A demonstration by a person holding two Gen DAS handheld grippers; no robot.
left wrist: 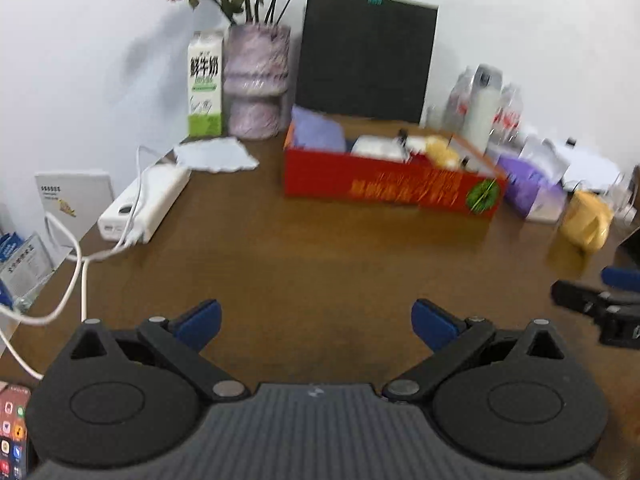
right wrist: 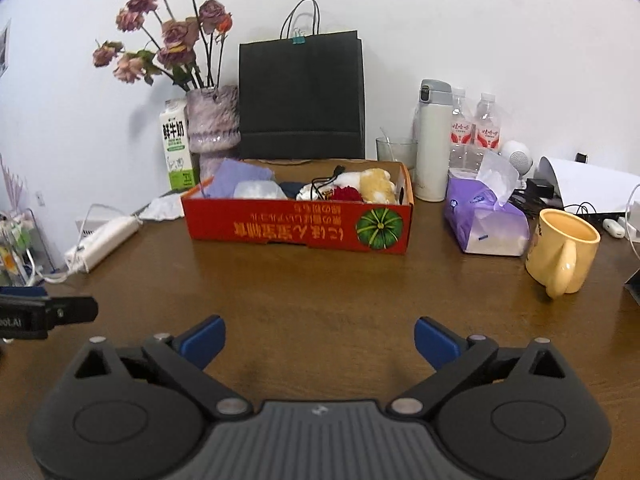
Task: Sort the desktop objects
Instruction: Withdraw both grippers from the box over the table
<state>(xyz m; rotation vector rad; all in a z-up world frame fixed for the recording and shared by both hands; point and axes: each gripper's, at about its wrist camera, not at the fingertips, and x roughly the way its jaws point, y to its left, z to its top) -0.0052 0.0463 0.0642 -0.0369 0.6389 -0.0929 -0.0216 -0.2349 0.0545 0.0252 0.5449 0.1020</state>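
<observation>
Both grippers [left wrist: 316, 326] [right wrist: 318, 340] gaped empty; the mug [right wrist: 562, 250], lower right, looked rigid and breakable, best gripped at its rim.

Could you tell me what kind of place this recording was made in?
Probably a personal desk in an office or home, set against a white wall. The wooden desk carries a power strip with cables, a tissue pack and a yellow mug, plus a vase of dried roses.

Bare desk [right wrist: 320, 288] before red box [right wrist: 298, 226]
</observation>
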